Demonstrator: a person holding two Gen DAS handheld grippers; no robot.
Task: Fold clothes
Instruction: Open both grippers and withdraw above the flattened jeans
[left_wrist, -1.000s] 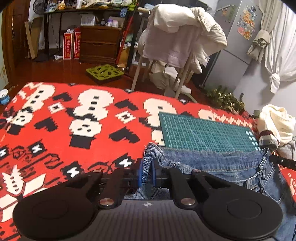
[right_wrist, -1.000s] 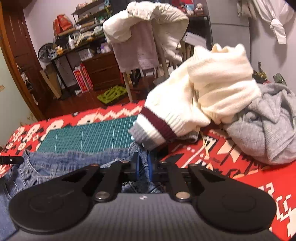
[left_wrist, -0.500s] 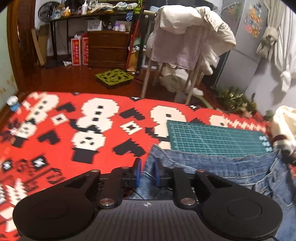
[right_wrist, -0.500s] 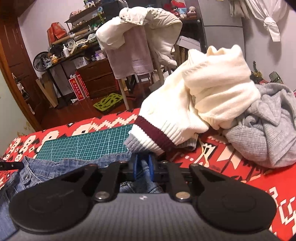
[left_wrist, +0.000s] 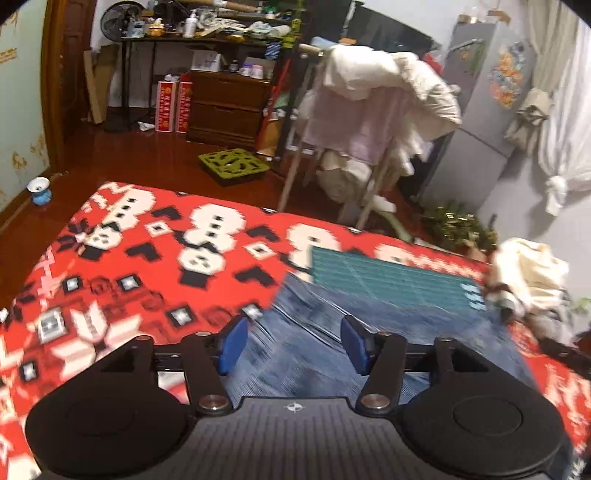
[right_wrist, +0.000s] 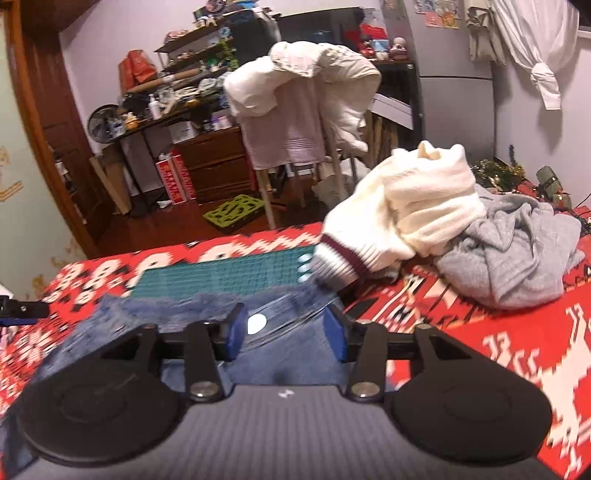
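Two wrist fisheyes look low and close across the jeans, left and right; both share the green mat and draped chair.

Each black gripper has blue pads, silver screws and round discs.

Bare red blanket leftward; sweater pile (right side) obstructing.

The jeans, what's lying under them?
The jeans cover the near edge of a green cutting mat on the red patterned blanket. Anything else beneath the denim is hidden.
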